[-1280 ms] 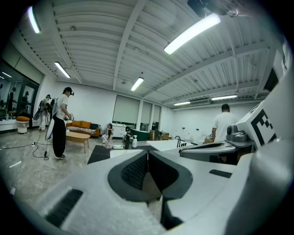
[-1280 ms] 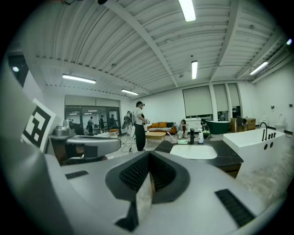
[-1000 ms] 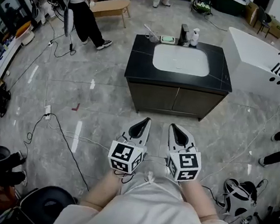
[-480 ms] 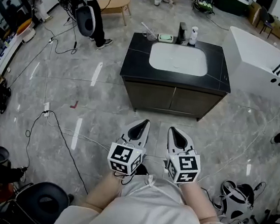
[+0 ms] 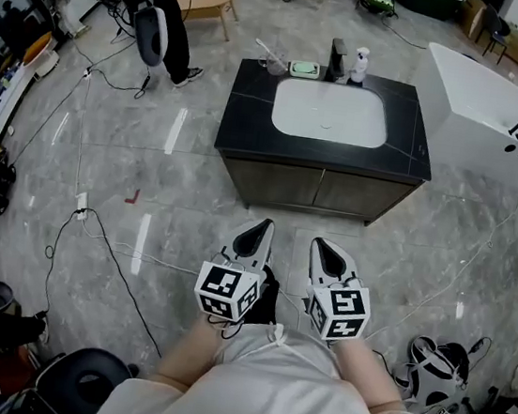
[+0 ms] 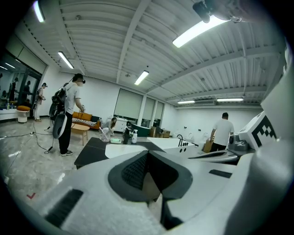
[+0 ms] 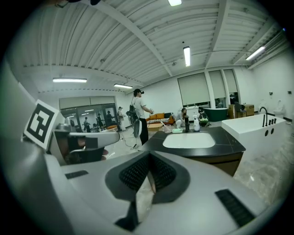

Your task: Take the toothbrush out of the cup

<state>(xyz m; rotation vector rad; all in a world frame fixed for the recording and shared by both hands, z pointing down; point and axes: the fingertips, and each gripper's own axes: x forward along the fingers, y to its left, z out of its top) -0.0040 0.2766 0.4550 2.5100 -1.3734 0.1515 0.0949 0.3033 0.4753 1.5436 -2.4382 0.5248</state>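
Task not started: the toothbrush [image 5: 267, 51] is seen leaning in the clear cup [image 5: 277, 65], at the far-left of the sink basin [image 5: 330, 114] on the counter [image 5: 251, 126]. The left gripper [image 5: 258, 226] and right gripper [image 5: 319, 245] are held well short of the basin, fingers fully closed, nothing gripped. Approach, grasp and lift-out are all left. The brush head is too small to be made out.

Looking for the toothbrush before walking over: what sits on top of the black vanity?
Along the back edge: a clear cup with the toothbrush leaning out, a green dish, a dark tap, a white pump bottle. Anything behind tap and bottle is hidden.
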